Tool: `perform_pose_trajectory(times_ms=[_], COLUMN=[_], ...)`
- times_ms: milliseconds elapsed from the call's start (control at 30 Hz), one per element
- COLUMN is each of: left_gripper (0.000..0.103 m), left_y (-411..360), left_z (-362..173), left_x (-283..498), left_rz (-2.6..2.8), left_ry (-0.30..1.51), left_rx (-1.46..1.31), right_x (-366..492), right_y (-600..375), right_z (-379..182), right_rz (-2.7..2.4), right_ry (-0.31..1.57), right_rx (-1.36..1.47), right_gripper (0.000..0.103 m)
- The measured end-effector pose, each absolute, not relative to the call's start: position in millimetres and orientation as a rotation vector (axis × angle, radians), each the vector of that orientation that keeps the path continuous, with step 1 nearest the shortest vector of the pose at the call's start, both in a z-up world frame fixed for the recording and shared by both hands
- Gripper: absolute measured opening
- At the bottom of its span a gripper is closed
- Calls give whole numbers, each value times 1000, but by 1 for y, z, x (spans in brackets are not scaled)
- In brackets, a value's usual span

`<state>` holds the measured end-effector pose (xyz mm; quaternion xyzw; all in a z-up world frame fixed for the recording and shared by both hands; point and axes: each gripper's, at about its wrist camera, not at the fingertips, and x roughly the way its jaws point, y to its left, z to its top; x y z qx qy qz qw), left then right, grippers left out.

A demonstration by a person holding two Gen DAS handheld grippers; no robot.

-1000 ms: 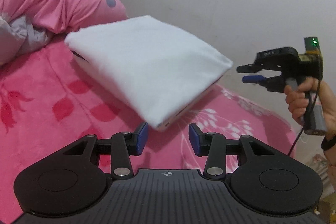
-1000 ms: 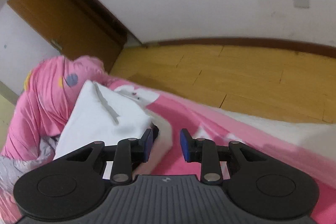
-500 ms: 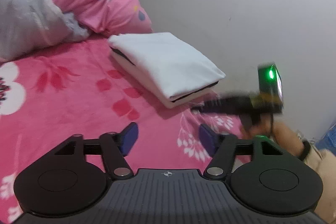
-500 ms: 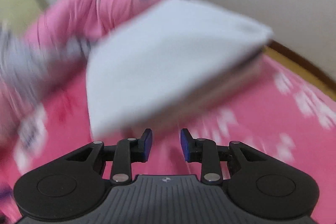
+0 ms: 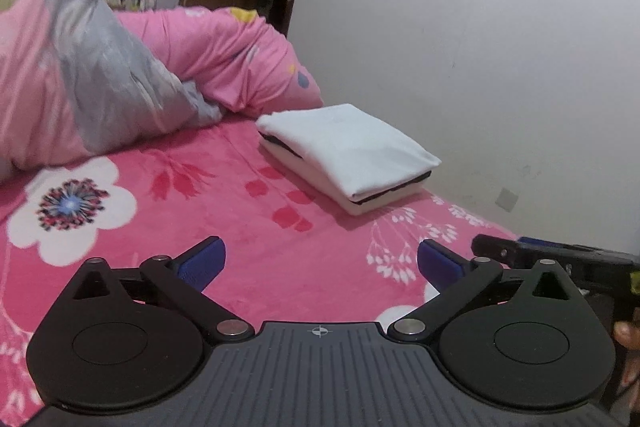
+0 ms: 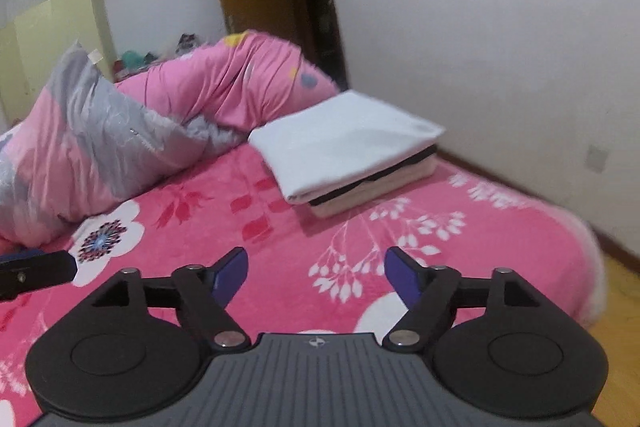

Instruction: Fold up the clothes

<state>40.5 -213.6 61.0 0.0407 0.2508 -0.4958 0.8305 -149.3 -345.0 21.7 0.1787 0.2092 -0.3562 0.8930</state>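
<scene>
Now well short of the folded stack (image 5: 352,151), both grippers: left gripper (image 5: 320,261) with jaws wide, just opened, nothing between; right gripper (image 6: 316,273) likewise spread, just opened, empty. Stack flat on the pink blanket (image 5: 240,227), near the wall (image 5: 480,67), just in front of the pink quilt (image 5: 224,67). Grey-pink pillow (image 5: 80,87) to the stack's left.
</scene>
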Motion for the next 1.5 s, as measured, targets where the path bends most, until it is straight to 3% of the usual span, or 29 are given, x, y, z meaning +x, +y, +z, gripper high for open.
perform_pose_trajectory(times_ms=[100, 333, 1500], left_gripper=[103, 103, 103], left_y=[-208, -200, -194], left_z=[66, 71, 76], left_x=[33, 23, 2], left_rz=[-1036, -956, -807], left_ry=[525, 533, 469], left_rx=[94, 114, 193], right_x=[-150, -154, -155], right_y=[-324, -295, -267], right_z=[26, 37, 38], right_rz=[-763, -780, -955], right_ry=[414, 377, 440], right_rx=[344, 304, 297], right_gripper=[93, 102, 103])
